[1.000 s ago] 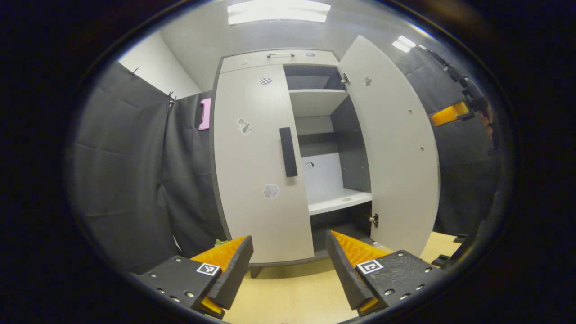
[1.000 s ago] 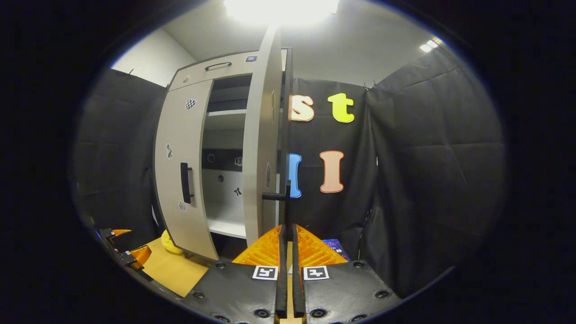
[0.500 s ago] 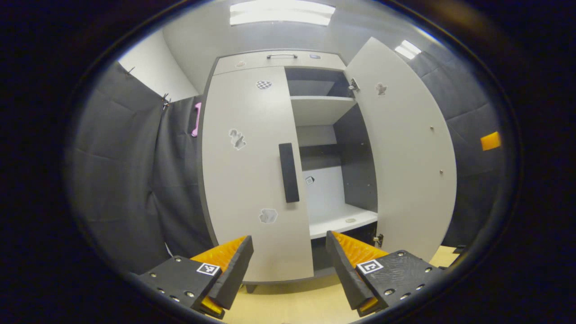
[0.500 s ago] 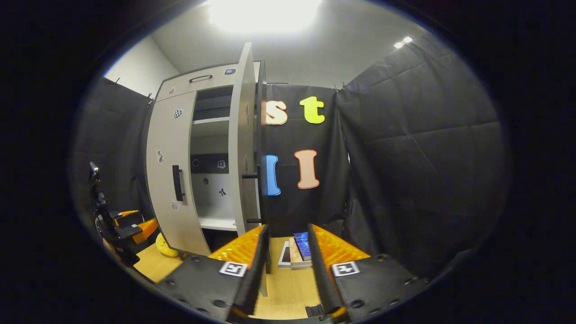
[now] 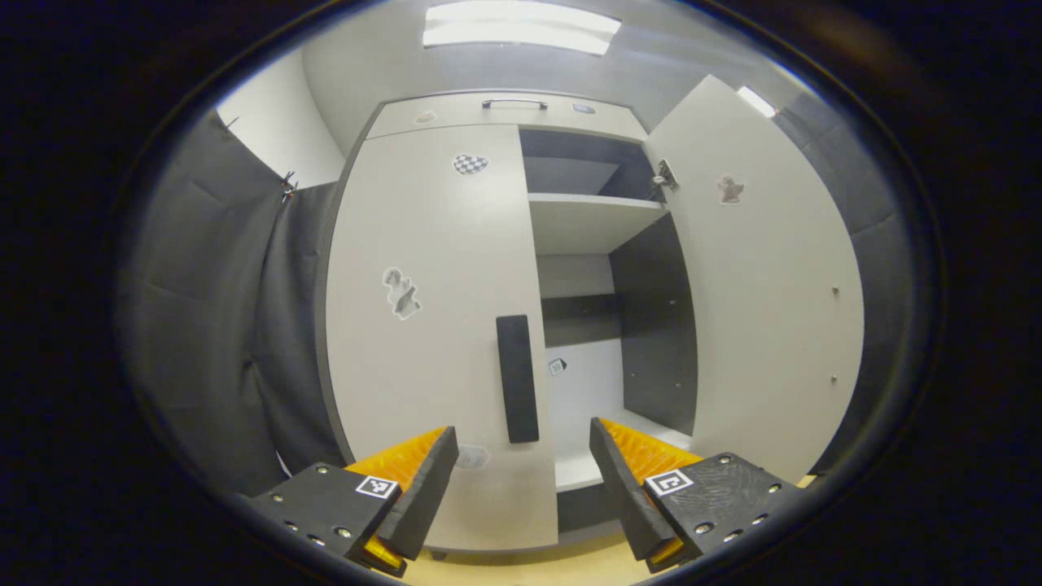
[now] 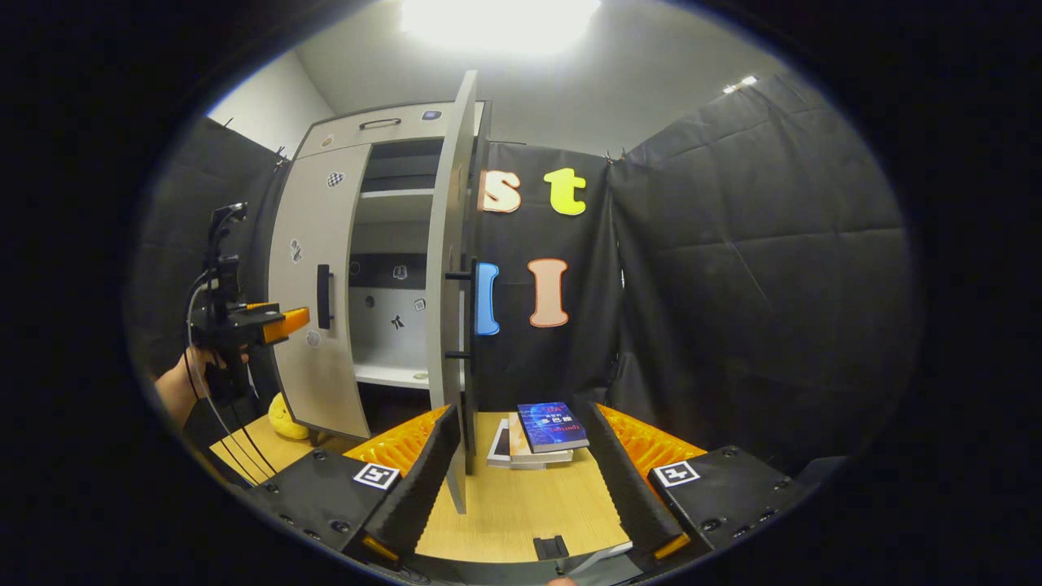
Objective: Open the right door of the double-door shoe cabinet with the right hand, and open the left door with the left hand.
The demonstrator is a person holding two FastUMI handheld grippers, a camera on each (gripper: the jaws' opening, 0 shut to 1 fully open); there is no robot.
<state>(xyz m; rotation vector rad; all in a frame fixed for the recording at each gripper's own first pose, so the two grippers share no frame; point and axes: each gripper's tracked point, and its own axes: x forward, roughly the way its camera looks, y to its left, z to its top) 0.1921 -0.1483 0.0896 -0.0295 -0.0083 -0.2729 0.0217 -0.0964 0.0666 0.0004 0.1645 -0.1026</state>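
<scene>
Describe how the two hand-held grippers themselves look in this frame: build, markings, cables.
Each hand-held gripper has two wedge-shaped fingers on black textured blocks studded with screws, each block carrying a small square black-and-white marker. This is seen on the left hand-held gripper and the right hand-held gripper. In the right gripper view, the left one appears farther off as a black frame with thin cables hanging beneath, held in a hand.

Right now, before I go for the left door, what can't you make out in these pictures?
- Left gripper view: the left door handle faces the camera, so its gap from the door is unreadable.
- Left gripper view: the left gripper covers the cabinet's bottom.
- Right gripper view: the right door shows edge-on, hiding part of the shelves.
- Right gripper view: stickers inside are too small.
</scene>
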